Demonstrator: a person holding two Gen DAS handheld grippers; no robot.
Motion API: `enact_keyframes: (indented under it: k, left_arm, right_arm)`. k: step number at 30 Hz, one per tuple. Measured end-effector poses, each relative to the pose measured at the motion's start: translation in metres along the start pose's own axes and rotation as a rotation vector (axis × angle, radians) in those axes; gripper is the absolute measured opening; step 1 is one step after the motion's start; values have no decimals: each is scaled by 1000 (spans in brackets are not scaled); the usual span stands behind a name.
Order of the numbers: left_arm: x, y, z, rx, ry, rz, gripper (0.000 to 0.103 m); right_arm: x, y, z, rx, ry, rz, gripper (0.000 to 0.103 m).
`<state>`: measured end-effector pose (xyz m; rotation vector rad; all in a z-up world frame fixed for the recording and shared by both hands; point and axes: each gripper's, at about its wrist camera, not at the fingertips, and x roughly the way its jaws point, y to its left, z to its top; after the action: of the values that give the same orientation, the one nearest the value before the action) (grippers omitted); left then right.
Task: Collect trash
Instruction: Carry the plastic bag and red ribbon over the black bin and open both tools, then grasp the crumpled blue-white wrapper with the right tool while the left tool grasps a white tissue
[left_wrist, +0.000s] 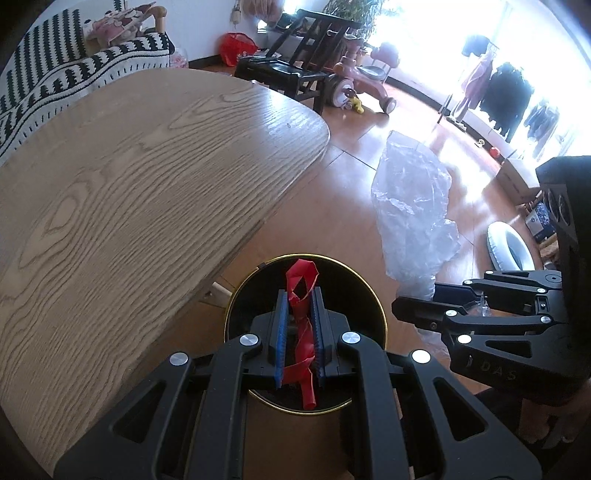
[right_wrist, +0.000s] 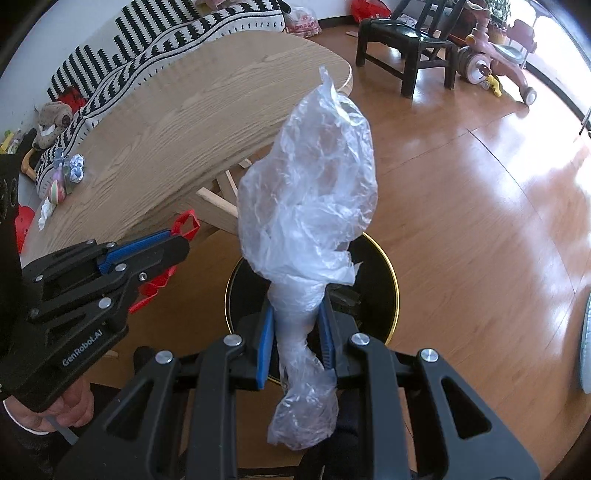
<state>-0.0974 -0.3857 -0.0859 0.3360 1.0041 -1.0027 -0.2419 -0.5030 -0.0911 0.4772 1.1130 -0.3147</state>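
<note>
My left gripper (left_wrist: 300, 295) is shut on a twisted red plastic strip (left_wrist: 302, 291) and holds it over a round black bin with a gold rim (left_wrist: 236, 295) on the floor. My right gripper (right_wrist: 297, 314) is shut on a crumpled clear plastic bag (right_wrist: 310, 184) above the same bin (right_wrist: 388, 273). The right gripper (left_wrist: 410, 295) with the bag (left_wrist: 410, 206) shows at the right of the left wrist view. The left gripper (right_wrist: 184, 230) with the strip (right_wrist: 186, 223) shows at the left of the right wrist view.
A wooden table (left_wrist: 129, 184) stands left of the bin; several small crumpled wrappers (right_wrist: 70, 173) lie on its far end (right_wrist: 122, 166). A striped sofa (right_wrist: 147, 48), a black chair (right_wrist: 406, 44) and a pink ride-on toy (right_wrist: 495, 55) stand behind on the wooden floor.
</note>
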Motion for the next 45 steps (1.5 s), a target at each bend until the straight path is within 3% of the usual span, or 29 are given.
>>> enact_keyframes:
  k: [14,17,19,21,24,32,34,37,39,45]
  left_arm:
    - [7,-4,-4,17,8,-24,12]
    - [8,-4,-4,15,4,-31,12]
    - [10,-3,-6,14,11,-40,14]
    - [9,-2,-6,15,7,-36,31]
    - [7,-1,-5,8,-2,-25,47]
    - [-4,6,-7,-8,-15,-21,63]
    - [-11,11,-7,-16,-21,-10,69]
    - [-25,23,-8,-29,-36,7,84]
    - [-40,35,-9,-41,-57,28,89]
    - [-95,94,-20,-109,-120,133,91]
  right_arm:
    - [-3,-2,5,13,-15,4,23]
    - [-5,-3,5,20,-22,3,33]
    - [-7,-4,5,25,-30,-3,52]
    - [-10,-4,5,26,-44,-5,59]
    - [-15,-7,6,32,-60,-8,60]
    - [-25,-7,7,48,-92,-2,66]
    - [-29,-4,9,45,-108,-2,73]
    - [-36,5,14,28,-137,-10,77]
    - [-40,17,18,13,-154,4,79]
    - [-42,84,41,-84,-187,70,82]
